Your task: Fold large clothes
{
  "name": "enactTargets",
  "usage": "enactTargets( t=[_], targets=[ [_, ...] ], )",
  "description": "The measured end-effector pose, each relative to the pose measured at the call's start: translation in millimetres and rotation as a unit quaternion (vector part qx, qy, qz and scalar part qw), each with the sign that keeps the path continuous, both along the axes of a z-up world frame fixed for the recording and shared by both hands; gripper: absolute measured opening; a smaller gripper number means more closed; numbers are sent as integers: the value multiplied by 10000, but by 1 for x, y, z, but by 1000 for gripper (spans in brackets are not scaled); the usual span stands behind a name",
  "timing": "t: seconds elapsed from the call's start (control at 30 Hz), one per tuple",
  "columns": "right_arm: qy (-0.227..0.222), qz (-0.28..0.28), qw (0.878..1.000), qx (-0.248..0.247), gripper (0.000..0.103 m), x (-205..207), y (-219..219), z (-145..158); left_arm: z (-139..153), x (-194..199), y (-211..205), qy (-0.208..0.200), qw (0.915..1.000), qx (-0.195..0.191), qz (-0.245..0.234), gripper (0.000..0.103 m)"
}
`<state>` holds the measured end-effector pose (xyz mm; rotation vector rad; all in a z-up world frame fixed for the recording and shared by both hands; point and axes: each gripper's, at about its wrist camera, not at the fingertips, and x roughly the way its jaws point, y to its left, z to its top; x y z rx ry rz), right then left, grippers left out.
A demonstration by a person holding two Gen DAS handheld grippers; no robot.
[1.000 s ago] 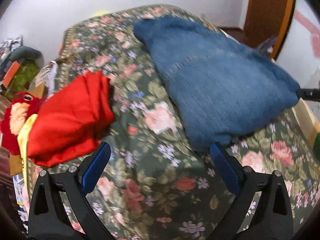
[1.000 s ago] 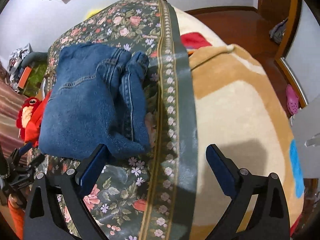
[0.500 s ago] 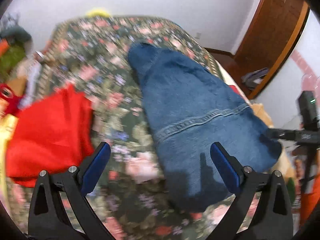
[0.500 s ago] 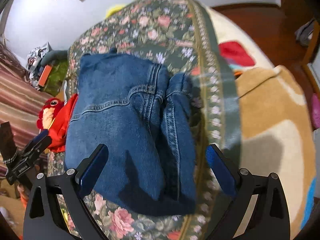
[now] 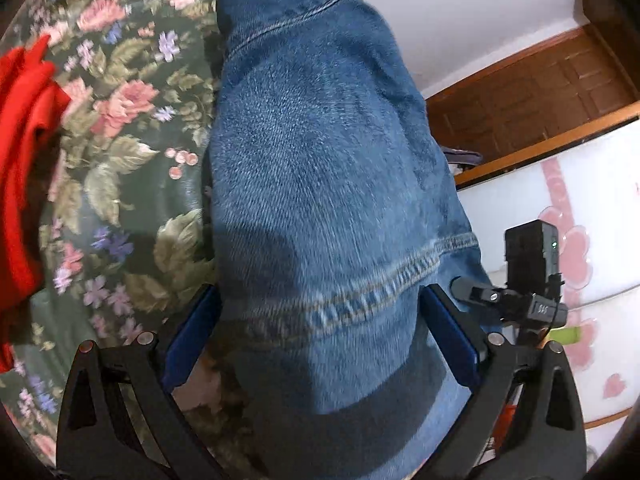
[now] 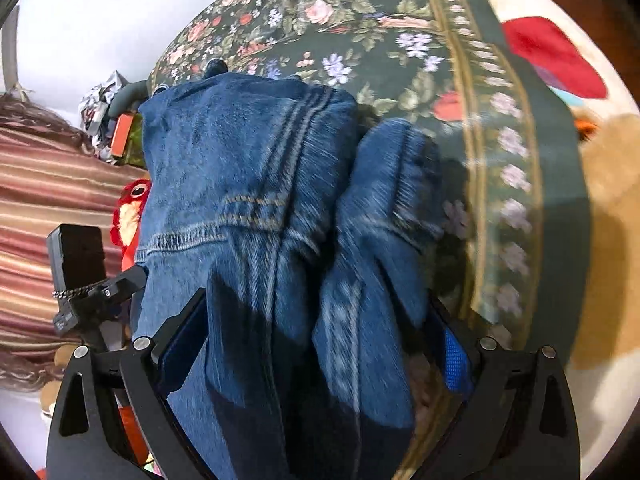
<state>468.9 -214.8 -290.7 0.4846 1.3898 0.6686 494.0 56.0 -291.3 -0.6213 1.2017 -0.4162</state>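
Blue jeans (image 5: 320, 168) lie on a floral bedspread (image 5: 120, 128), their stitched seam between the wide-spread blue pads (image 5: 448, 336) of the left gripper (image 5: 320, 332). Red cloth (image 5: 20, 184) lies at left; the right gripper (image 5: 520, 300) shows beside the denim.

Even indoor light is falling from above – no glare. The grippers are casting dark shadows across the near jeans (image 5: 320, 184). Motion blur is smearing the denim stitching and floral bedspread (image 6: 400, 40). Fisheye distortion is bending the edges – corners are vignetting to black.
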Motion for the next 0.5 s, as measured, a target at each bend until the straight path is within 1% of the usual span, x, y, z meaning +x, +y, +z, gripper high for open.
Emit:
enactTargets(
  t=[0.03, 0.07, 0.1, 0.13, 0.17, 0.23, 0.27, 0.33, 0.37, 0.43, 0.5],
  targets=[
    [114, 18, 9999, 77, 87, 2, 3, -3, -3, 3, -1, 50, 9999, -109, -4, 100],
    [161, 19, 9998, 91, 86, 1, 1, -4, -7, 6, -3, 119, 9997, -227, -23, 100],
    [183, 8, 9998, 105, 85, 1, 1, -4, -8, 8, -6, 146, 9997, -209, -38, 100],
    [195, 18, 9997, 140, 80, 1, 1, -4, -7, 9, -8, 132, 9997, -178, -65, 100],
    [217, 12, 9996, 174, 78, 0, 0, -3, -6, 9, -11, 111, 9998, -141, -104, 100],
    [248, 3, 9994, 225, 68, -2, -2, -1, -4, 8, -15, 95, 9998, -122, -158, 100],
    [239, -7, 9995, 194, 66, -4, -2, 2, -3, 7, -16, 95, 9997, -124, -180, 98],
    [231, -6, 9997, 110, 57, -8, 1, 8, 2, 2, -16, 62, 9997, -53, -229, 84],
    [243, -8, 9997, 80, 55, -6, 4, 10, 7, -1, -15, 26, 9997, -8, -261, 80],
    [268, -3, 9996, 55, 49, -8, 8, 15, 16, -8, -13, -36, 9995, 32, -299, 67],
    [258, 17, 9996, 63, 44, -14, 14, 25, 26, -15, -9, -97, 9994, 68, -317, 62]
  ],
)
